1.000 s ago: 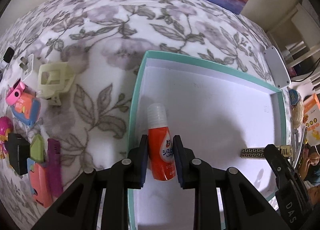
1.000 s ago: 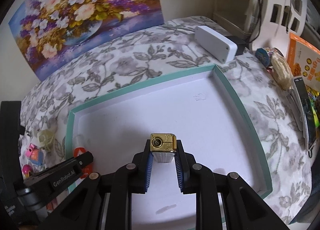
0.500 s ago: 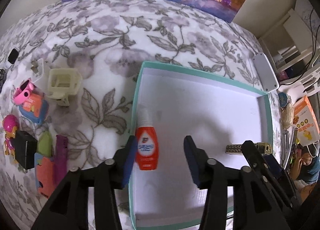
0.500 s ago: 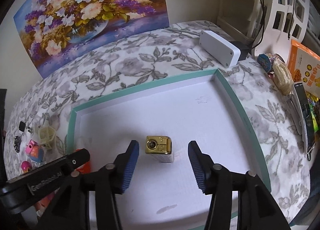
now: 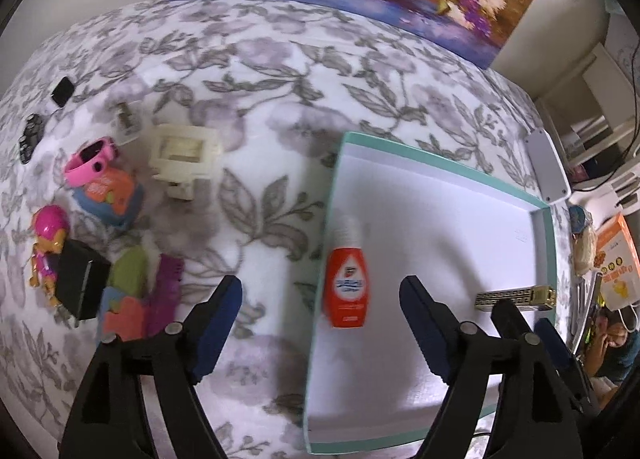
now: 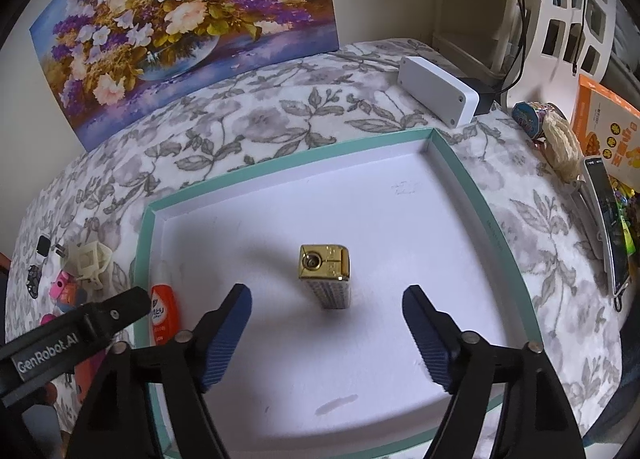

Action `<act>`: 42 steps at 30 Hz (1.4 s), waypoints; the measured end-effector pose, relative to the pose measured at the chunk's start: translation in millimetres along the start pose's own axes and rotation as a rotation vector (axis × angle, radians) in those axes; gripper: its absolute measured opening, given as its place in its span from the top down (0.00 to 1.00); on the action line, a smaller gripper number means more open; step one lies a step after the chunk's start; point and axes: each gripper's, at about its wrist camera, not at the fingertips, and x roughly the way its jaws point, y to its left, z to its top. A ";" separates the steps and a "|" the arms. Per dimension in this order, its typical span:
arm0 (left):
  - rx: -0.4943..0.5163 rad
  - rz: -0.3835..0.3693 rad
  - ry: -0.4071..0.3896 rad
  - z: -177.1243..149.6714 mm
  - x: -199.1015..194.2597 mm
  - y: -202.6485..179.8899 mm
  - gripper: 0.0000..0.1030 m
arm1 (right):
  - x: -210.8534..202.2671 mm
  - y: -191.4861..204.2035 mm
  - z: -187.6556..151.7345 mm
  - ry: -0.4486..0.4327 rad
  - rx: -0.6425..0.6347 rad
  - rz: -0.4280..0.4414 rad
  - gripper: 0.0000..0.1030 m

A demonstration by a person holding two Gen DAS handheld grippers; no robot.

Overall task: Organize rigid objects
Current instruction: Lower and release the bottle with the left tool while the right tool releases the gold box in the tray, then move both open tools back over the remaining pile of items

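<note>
1. Landmark: teal-rimmed tray (image 5: 545,243), white floor, sitting on a floral cloth (image 5: 260,71).
2. Left gripper (image 5: 320,321): jaws opening, fingers spread wide and pinching nothing. Orange bottle (image 5: 346,283) lies flat inside the tray, hard against its left wall, cap toward the far wall. It sits between the pads but neither touches it.
3. Right gripper (image 6: 326,325): jaws opening too, fingers apart. Gold lighter (image 6: 326,275) lies near the tray's centre, gold cap end toward the far wall, clear of both pads.
4. Both items read as released into the tray; two placed so far.
5. Outside the tray, well off its left wall: cream plastic frame (image 5: 185,153), pink watch (image 5: 92,161), pink toy figure (image 5: 50,251), black box (image 5: 80,285), purple comb (image 5: 164,291), plus smaller bits I can't identify.
6. Handling guesses: the bottle is likely light with a smooth, rounded plastic body, so slippery. Pinch across the flat label faces mid-body, not the cap.
7. The lighter looks like metal, stiff and denser, with a textured body. Grip the long flat sides; it shouldn't slip.
8. The cream frame looks hollow, light and rigid. Take one bar or side wall; the open centre gives the pads nothing to bite.
9. The figure is irregular; torso is the safest pinch.
</note>
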 end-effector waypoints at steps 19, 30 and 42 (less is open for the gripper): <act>-0.047 0.193 -0.151 -6.6 -58.2 63.8 0.06 | -13.6 17.0 -10.3 -0.026 -0.017 0.017 0.00; -0.152 0.212 -0.186 -6.7 -98.4 133.2 0.06 | -47.2 65.2 -11.4 -0.086 -0.085 0.114 0.00; -0.305 0.237 -0.167 -12.7 -106.2 205.9 0.06 | -41.0 161.0 -29.7 -0.007 -0.269 0.225 0.00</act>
